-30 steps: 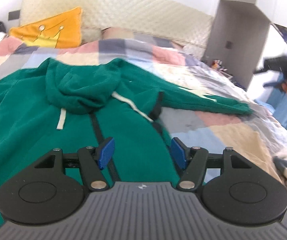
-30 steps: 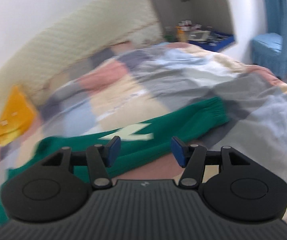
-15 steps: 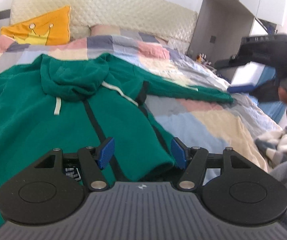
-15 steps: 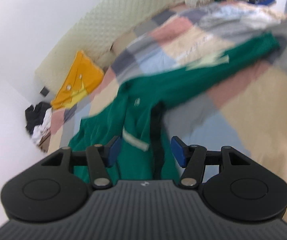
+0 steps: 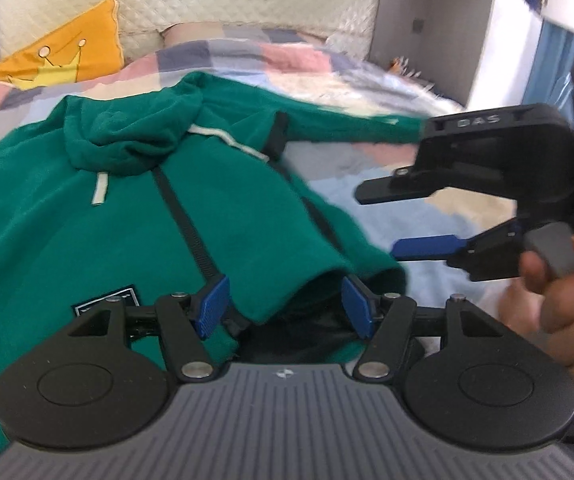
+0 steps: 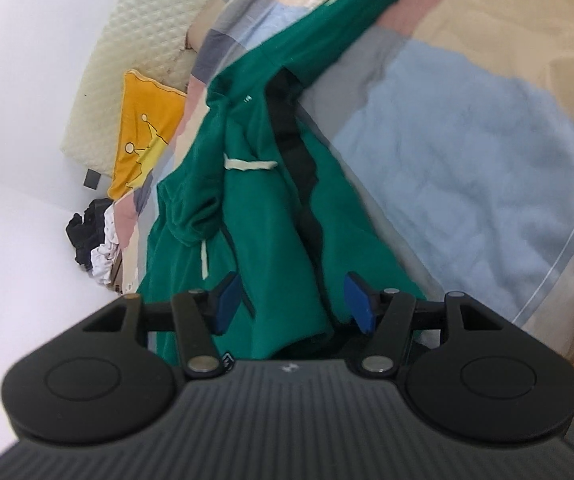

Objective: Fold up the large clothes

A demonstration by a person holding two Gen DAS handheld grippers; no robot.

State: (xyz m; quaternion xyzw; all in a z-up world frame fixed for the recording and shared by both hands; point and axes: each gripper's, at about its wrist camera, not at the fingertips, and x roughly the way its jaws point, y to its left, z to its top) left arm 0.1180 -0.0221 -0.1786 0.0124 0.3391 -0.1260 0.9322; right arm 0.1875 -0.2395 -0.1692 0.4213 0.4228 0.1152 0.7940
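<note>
I had a green hooded jacket spread face up on the bed, hood toward the headboard at twelve o'clock, zip running down the middle, both sleeves laid outward. No fold showed in the body, so I judged the task to be at its opening step: taking hold of the bottom hem.

The left claw was released, its blue pads standing apart with the hem's open corner and its dark lining between them; I saw no pad pressing on cloth. In the left wrist view the right claw stood at three o'clock, turned on its side, over the quilt just beside the jacket's edge, with a hand on its trigger. In its own view the right claw was also released, with green cloth lying beyond the gap between its pads and nothing gripped.

A yellow cushion lay against the headboard at eleven o'clock, well apart from the jacket.

In my judgement, the next move called for each claw to settle onto a hem corner and clench through both layers, lining included. Catching only the top layer would have let the front panel peel open.
</note>
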